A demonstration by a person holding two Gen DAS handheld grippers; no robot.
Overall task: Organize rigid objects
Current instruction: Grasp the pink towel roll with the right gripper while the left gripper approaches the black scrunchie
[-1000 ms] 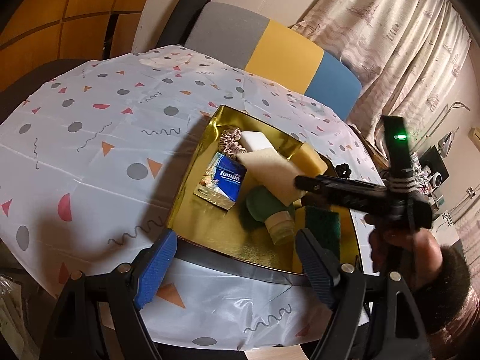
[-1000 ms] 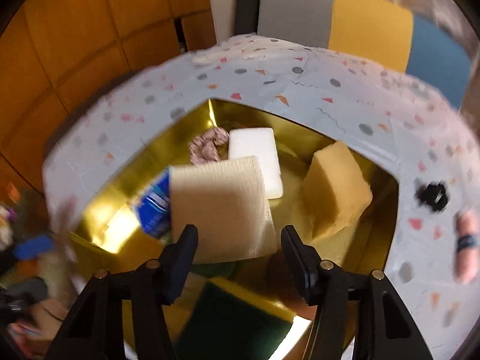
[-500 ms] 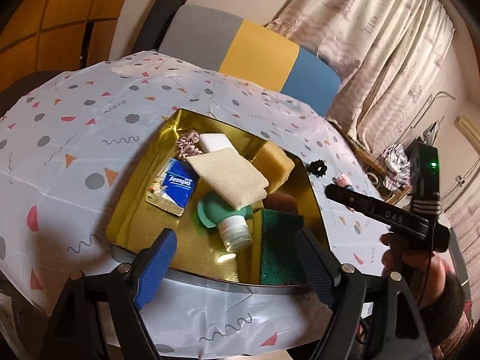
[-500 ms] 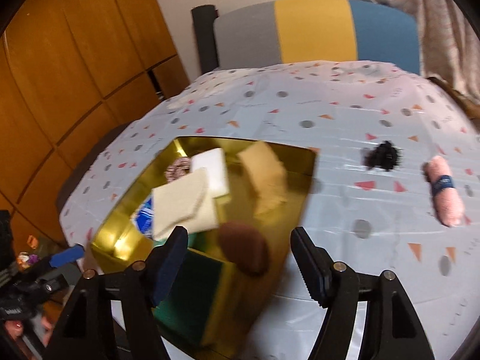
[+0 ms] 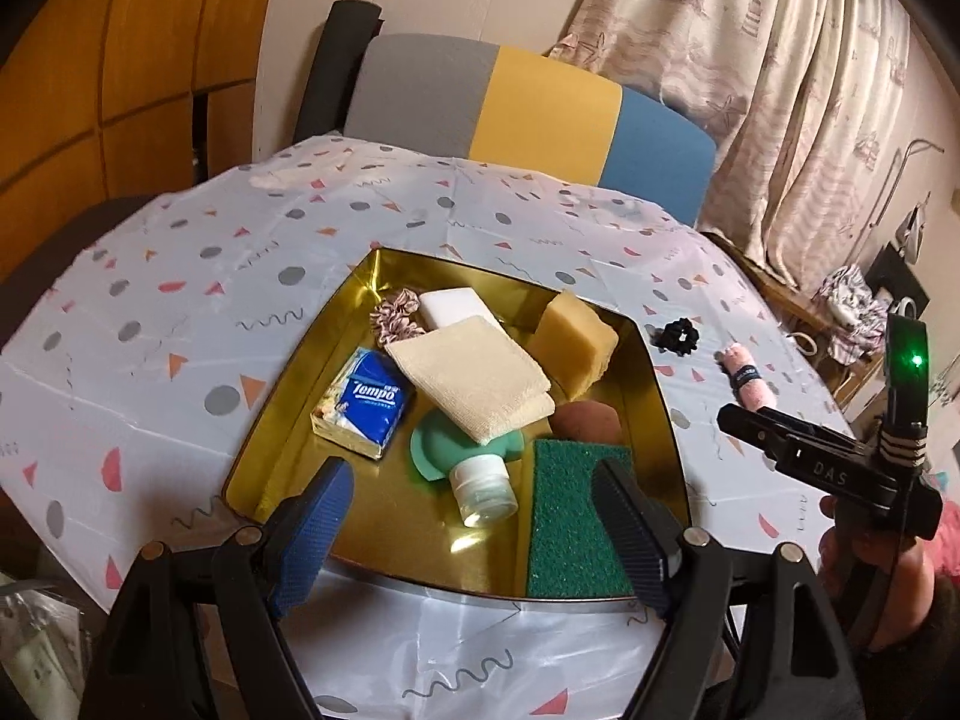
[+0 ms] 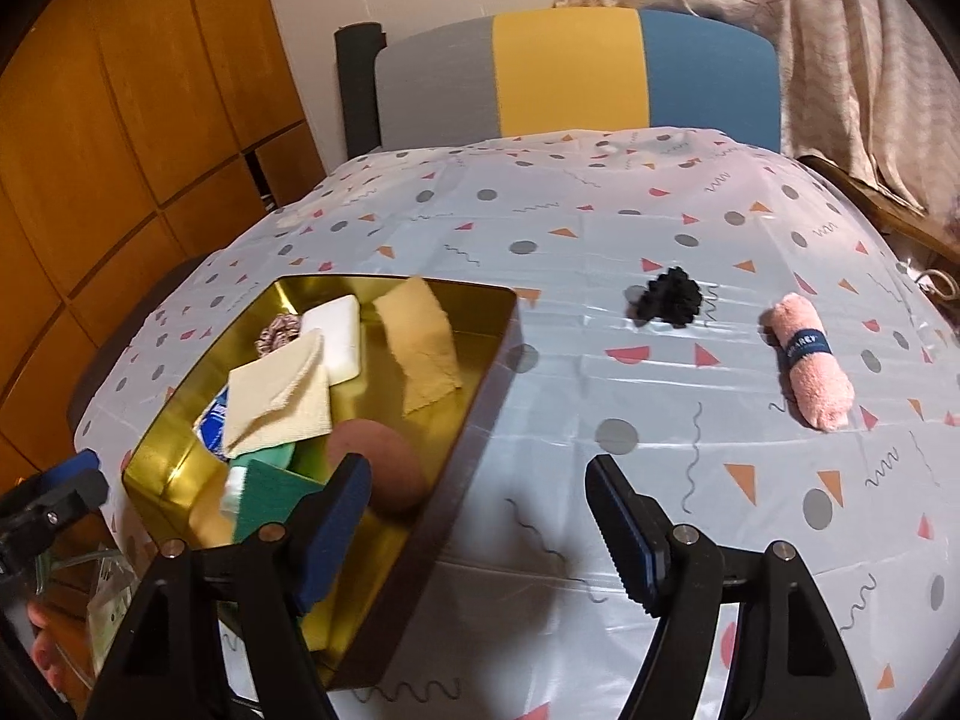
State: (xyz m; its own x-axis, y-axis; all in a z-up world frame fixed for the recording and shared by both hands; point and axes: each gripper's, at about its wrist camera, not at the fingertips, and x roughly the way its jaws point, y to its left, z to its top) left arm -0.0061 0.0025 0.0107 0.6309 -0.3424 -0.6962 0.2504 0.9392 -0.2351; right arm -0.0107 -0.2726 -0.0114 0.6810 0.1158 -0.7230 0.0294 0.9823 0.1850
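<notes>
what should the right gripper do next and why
Probably carry the right gripper forward and right toward the black scrunchie, the nearer of two items left outside the gold tray; the rolled pink towel lies further right. The jaws are open and empty, already angled over the tablecloth.

A gold tray (image 5: 651, 360) held a blue Tempo tissue pack (image 5: 364, 402), cream cloth (image 5: 474, 378), green scouring pad (image 5: 576, 516) and yellow sponge (image 5: 573, 341); the tablecloth (image 6: 600, 228) was pale with grey dots, pink and orange shapes.
</notes>
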